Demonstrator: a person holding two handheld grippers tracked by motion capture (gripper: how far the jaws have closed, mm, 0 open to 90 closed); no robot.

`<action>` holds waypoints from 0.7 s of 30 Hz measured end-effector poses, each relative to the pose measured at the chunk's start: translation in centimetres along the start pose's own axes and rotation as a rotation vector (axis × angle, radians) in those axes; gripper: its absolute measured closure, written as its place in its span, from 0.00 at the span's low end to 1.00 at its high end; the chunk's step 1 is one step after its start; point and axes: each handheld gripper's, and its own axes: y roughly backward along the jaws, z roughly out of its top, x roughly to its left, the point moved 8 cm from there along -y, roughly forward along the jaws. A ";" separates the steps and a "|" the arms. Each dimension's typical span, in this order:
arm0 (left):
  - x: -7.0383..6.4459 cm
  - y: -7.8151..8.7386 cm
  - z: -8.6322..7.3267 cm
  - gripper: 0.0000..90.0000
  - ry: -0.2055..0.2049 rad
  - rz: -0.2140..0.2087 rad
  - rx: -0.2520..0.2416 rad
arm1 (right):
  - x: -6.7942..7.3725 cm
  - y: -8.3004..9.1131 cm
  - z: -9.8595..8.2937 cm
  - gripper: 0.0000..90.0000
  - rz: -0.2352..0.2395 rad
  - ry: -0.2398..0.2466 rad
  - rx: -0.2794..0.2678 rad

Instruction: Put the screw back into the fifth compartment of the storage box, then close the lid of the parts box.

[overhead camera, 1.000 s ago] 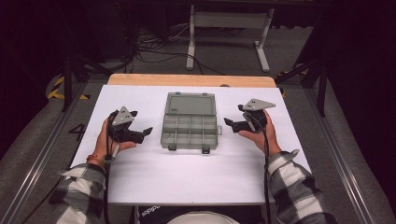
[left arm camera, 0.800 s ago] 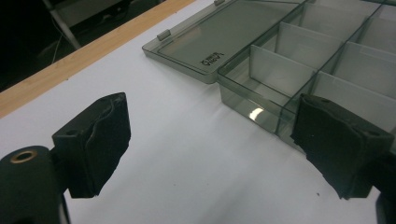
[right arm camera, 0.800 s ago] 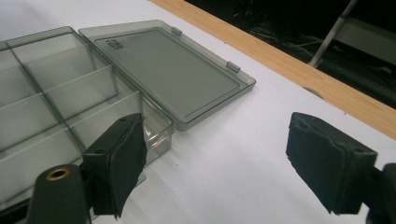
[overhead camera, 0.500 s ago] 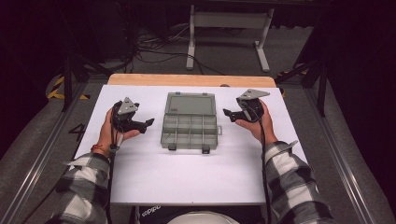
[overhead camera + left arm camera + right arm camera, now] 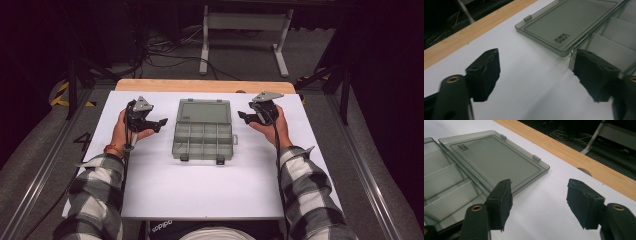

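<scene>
A clear grey plastic compartment box (image 5: pixel 204 135) lies open in the middle of the white table, its lid (image 5: pixel 205 111) folded flat away from me. The compartments look empty. My left gripper (image 5: pixel 159 122) is held just left of the box, open, with nothing between its jaws. In the left gripper view (image 5: pixel 536 75) the lid (image 5: pixel 571 22) and the box's corner lie just ahead to the right. My right gripper (image 5: pixel 242 117) hovers just right of the lid, open and empty. The right gripper view (image 5: pixel 539 197) looks over the lid (image 5: pixel 499 160) and the dividers (image 5: pixel 446 185).
The white sheet (image 5: pixel 200 185) covers the table, with a strip of bare wood (image 5: pixel 200 86) along the far edge. Beyond it are a dark floor, cables and a metal stand (image 5: pixel 245 22). Plaid sleeves (image 5: pixel 95 195) come in from the bottom.
Both hands have moved forward, away from me, and slightly inward, bringing the grippers from beside the box's front half up level with its lid. The box has not moved.
</scene>
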 end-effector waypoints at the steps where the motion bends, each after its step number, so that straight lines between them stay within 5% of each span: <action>1: 0.2 -0.2 -0.1 0.34 0.003 0.007 0.012 | 0.0 -0.1 0.0 0.56 0.003 -0.003 0.004; 6: 0.6 -1.0 -0.5 0.64 0.000 0.014 0.063 | 0.0 -1.0 -0.5 0.88 0.039 0.008 0.072; 8: 0.7 -1.3 -0.5 0.68 0.008 0.004 0.071 | 0.0 -1.2 -0.5 0.91 0.041 0.013 0.084; 12: 0.8 -2.7 -0.8 0.95 0.014 -0.022 0.123 | 0.2 -2.4 -1.1 1.00 0.067 0.033 0.149; 21: 0.1 -5.3 -0.9 1.00 -0.011 -0.067 0.196 | 1.2 -4.8 -1.9 1.00 0.091 0.087 0.255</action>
